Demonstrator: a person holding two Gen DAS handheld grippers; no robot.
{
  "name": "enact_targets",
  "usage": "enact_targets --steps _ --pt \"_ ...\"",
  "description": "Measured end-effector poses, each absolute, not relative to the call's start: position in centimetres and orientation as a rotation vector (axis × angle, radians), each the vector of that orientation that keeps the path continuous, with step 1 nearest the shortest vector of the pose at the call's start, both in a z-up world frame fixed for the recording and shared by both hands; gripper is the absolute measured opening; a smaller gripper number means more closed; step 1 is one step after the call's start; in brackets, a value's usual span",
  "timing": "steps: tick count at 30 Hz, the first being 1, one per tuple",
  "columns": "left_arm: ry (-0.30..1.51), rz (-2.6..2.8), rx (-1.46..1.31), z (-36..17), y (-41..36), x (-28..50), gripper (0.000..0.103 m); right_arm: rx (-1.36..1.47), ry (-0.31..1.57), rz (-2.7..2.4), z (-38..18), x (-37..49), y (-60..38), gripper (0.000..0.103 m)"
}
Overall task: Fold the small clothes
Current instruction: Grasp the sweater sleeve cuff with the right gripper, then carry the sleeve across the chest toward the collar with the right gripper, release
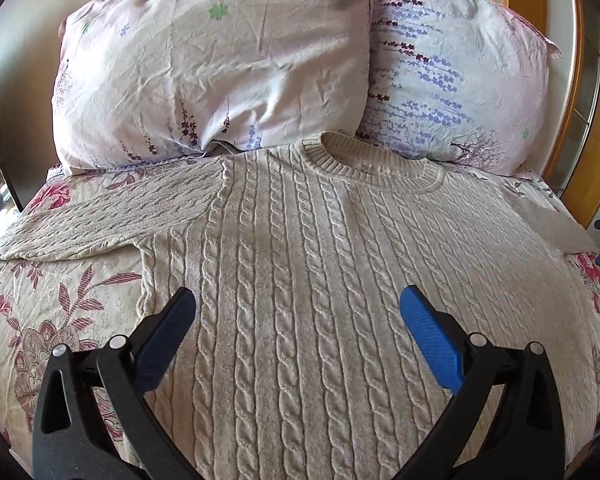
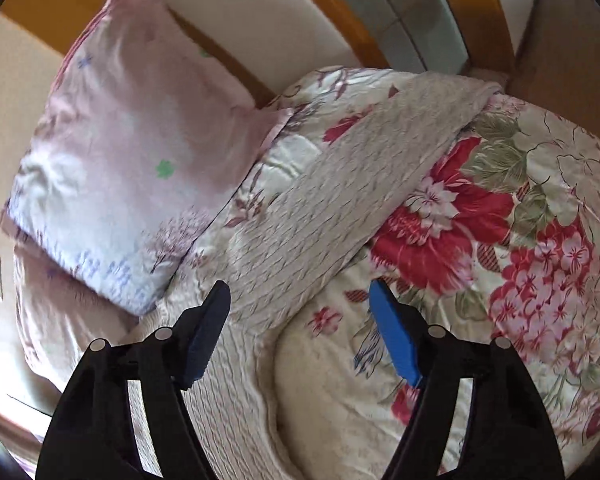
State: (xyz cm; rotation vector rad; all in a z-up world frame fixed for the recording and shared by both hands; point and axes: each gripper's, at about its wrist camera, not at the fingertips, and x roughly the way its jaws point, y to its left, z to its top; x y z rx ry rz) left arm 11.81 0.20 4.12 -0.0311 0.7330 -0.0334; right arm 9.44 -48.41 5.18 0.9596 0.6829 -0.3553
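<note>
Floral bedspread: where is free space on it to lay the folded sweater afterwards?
Two bare patches of the bedspread: one at the sweater's side below its spread sleeve, and one beyond the other sleeve, over the red flowers. It is crowded near the collar, where the pillows touch it. Both the left gripper and right gripper are open.

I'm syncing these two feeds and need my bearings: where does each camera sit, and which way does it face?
Left wrist: sits on the left gripper, above the sweater body, facing the neckline and two pillows; both fingers show, spread open.
Right wrist: sits on the right gripper, over the sweater's side, facing along the outstretched sleeve across the floral quilt toward the headboard; both fingers show, open, slightly blurred.
Shared: the sweater, quilt, and the right-hand pillow.
</note>
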Motion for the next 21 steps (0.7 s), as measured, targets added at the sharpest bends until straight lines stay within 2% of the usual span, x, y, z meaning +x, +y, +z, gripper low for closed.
enact_targets --steps 7,10,17,21 --pt "0.854 -0.052 -0.094 1.5 1.5 13.5 0.101 1.068 0.664 -0.466 2.2 10.5 -52.9 0.056" --pt "0.913 -0.058 -0.134 0.5 2.0 14.2 0.101 1.122 0.629 -0.458 1.4 10.6 -53.8 0.046" --pt "0.934 -0.043 -0.092 0.2 1.3 14.3 0.101 1.113 0.605 -0.479 0.6 11.2 -54.0 0.015" --pt "0.937 -0.042 -0.090 0.2 1.3 14.4 0.101 1.048 0.582 -0.480 1.6 11.6 -53.5 0.010"
